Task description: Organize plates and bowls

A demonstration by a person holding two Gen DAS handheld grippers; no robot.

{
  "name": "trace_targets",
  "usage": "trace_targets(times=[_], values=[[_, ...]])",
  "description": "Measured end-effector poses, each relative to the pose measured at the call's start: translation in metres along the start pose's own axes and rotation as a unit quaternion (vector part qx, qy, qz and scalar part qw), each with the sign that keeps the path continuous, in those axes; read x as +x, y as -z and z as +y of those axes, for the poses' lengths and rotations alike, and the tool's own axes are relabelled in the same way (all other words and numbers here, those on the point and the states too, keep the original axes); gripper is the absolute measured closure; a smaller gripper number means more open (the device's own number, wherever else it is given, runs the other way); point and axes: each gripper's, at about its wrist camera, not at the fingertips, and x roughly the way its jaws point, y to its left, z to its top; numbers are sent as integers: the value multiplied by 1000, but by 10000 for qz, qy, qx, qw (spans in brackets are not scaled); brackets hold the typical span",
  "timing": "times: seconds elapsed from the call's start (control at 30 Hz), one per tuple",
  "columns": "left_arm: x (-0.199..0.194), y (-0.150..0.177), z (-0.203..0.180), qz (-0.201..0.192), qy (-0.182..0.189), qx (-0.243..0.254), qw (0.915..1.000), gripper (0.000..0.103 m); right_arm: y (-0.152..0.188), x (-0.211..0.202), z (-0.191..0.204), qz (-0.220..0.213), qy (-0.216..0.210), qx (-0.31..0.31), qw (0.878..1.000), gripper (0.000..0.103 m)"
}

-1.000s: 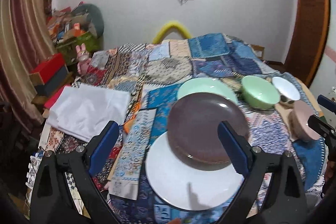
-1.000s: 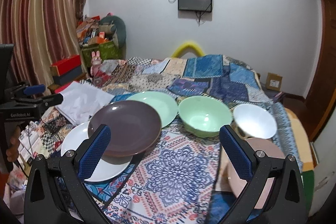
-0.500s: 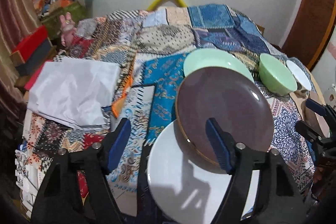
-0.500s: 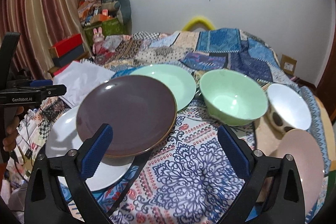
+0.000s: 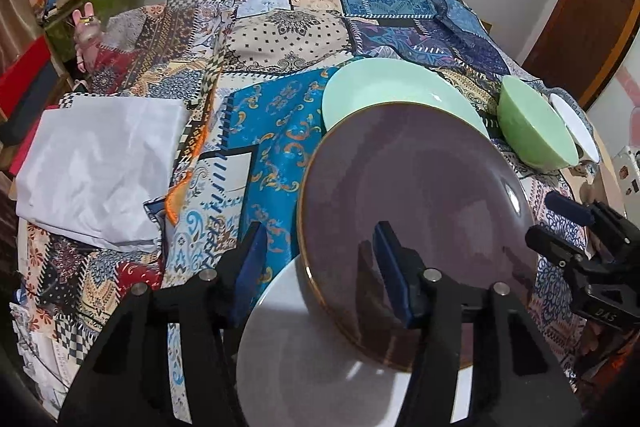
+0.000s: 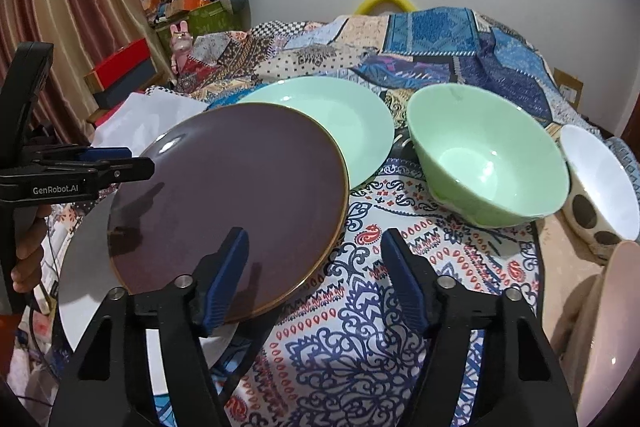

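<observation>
A white-walled room with striped brown curtains [image 6: 80, 7] holds a bed draped in a patchwork quilt [image 5: 288, 27]; near its edge a round worktop [image 6: 560, 231] under a patterned cloth [image 6: 400, 267] carries the dishes. The round dark-purple ceramic plate [image 6: 232, 203] lies tilted, its far rim propped on the mint-green plate [image 6: 340, 115] and its near part on the flat white plate [image 5: 320, 367]. Right of it stand the green bowl [image 6: 488, 163], a white spotted bowl [image 6: 600, 187] and a pink bowl [image 6: 608, 327]. The left tool [image 5: 316, 267] straddles the purple plate's left rim, jaws closing; the right tool [image 6: 312, 267] straddles its right rim, also closing. Neither pad seems to press yet, though the fisheye makes that hard to judge.
</observation>
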Motion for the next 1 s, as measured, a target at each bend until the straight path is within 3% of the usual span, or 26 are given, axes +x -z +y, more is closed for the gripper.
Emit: trace_targets(times=[0.17, 0.4, 1.0], values=[[13, -5, 0, 154, 101, -60, 9998, 58, -4, 13, -5, 191, -115, 134, 9997, 56], [21, -8, 2, 222, 313, -169, 9991, 62, -3, 23, -6, 330, -267, 232, 9988, 59], [12, -4, -9, 187, 170, -116, 9996, 63, -4, 26, -12, 403, -605, 563, 9958, 70]])
